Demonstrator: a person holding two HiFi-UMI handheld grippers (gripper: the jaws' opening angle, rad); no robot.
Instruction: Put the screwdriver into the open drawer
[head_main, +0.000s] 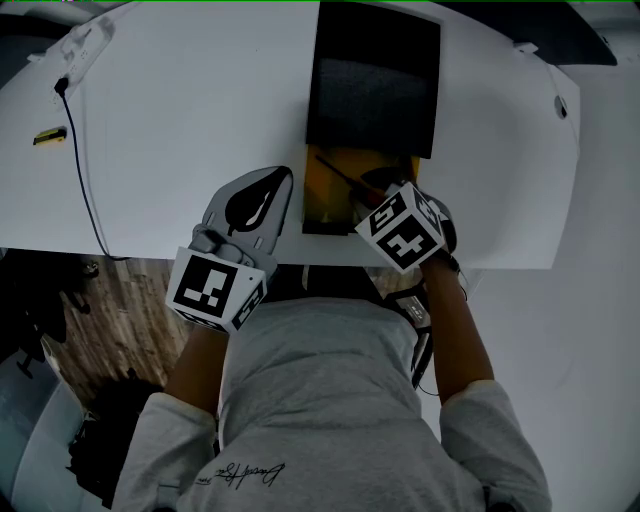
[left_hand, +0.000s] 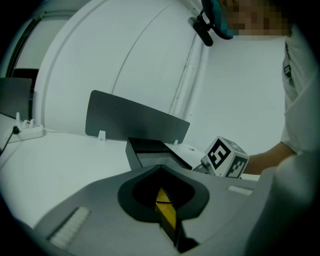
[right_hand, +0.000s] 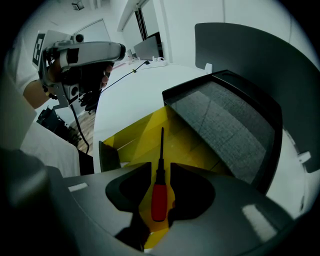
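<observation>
Right gripper (right_hand: 159, 172) reaches forward over the open yellow drawer (right_hand: 145, 132). Its jaws clamp the screwdriver (right_hand: 160, 187) at its red handle, and the shaft points into the drawer. Left gripper (left_hand: 160, 168) sits low over the white table (head_main: 180, 130) just beside the drawer, jaws together, empty. In the head view, the right marker cube (head_main: 400, 225) hides the grip.

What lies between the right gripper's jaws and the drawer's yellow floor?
Only the screwdriver: the right gripper clamps its red handle, its shaft reaching out above the drawer floor. The right gripper view shows it.
</observation>
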